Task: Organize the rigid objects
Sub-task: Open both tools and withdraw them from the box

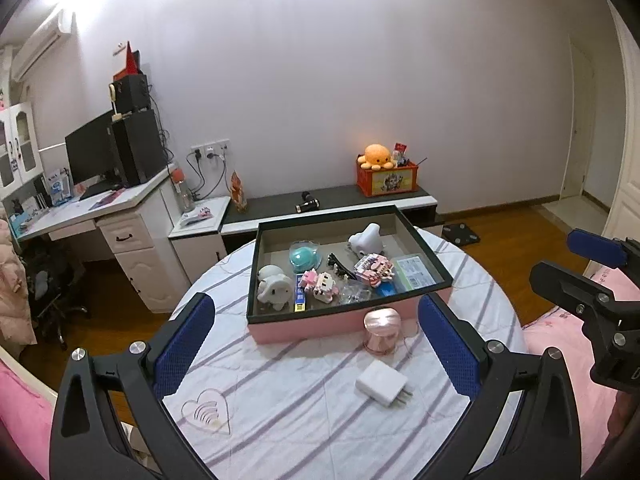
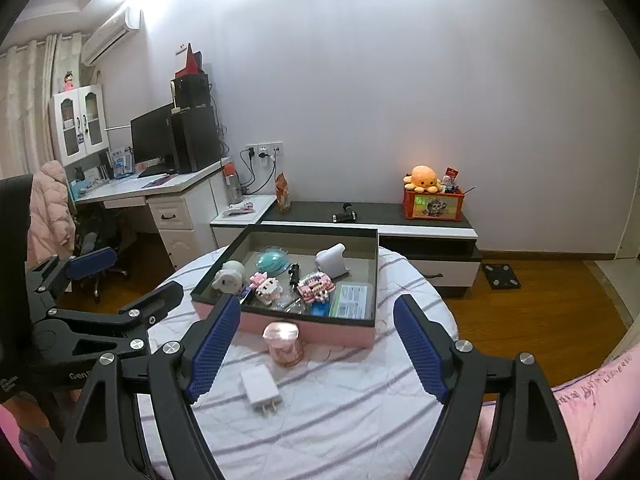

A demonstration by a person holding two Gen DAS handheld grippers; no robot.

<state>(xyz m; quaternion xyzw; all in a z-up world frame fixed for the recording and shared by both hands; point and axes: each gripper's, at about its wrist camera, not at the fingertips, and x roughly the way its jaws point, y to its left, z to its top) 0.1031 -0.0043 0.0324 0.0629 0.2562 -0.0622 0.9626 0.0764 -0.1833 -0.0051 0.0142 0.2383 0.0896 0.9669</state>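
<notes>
Mostly sorted: both the left gripper [image 1: 316, 344] and right gripper [image 2: 316, 344] hover spread apart, empty; likely next, grasp the pink ribbed jar [image 2: 282, 343] or white plug charger [image 2: 261, 388] outside the pink tray [image 2: 304, 330].

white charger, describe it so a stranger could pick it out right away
On the round striped table, look in front of the pink box. Two things lie there: a shiny pink jar against the box and, nearer the grippers, the white charger, flat, square, with metal prongs.
</notes>
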